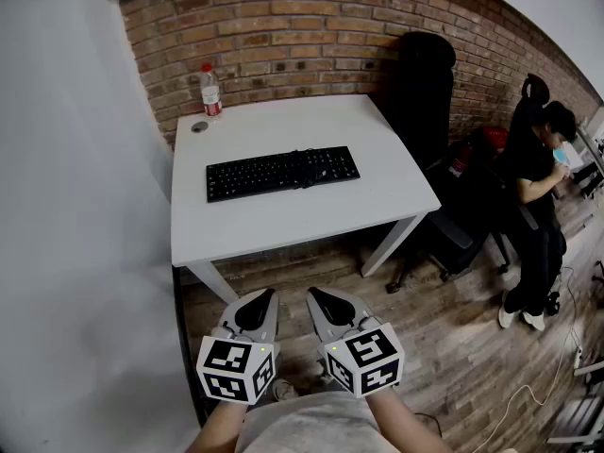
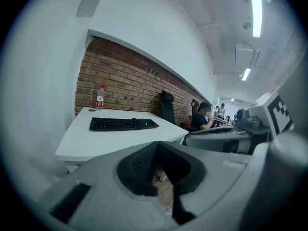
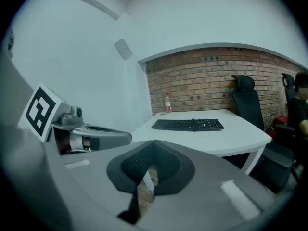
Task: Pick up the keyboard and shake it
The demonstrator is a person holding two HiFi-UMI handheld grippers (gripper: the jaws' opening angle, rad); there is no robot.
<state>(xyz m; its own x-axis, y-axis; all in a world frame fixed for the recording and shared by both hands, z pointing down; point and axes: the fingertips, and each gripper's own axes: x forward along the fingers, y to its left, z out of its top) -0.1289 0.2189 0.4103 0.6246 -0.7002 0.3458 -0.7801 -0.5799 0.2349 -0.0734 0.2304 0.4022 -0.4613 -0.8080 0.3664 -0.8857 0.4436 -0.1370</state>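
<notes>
A black keyboard [image 1: 282,172] lies flat across the middle of a white table [image 1: 283,225], its cable bunched on top near the middle. It also shows far off in the left gripper view as the keyboard [image 2: 123,123] and in the right gripper view as the keyboard [image 3: 187,124]. My left gripper [image 1: 257,306] and right gripper [image 1: 324,304] are held side by side close to the body, short of the table's front edge, both shut with nothing between their jaws.
A water bottle [image 1: 211,91] and a small round cap [image 1: 198,127] stand at the table's far left corner by the brick wall. A black office chair [image 1: 420,92] is right of the table. A seated person [image 1: 538,187] is further right. Cables lie on the wooden floor.
</notes>
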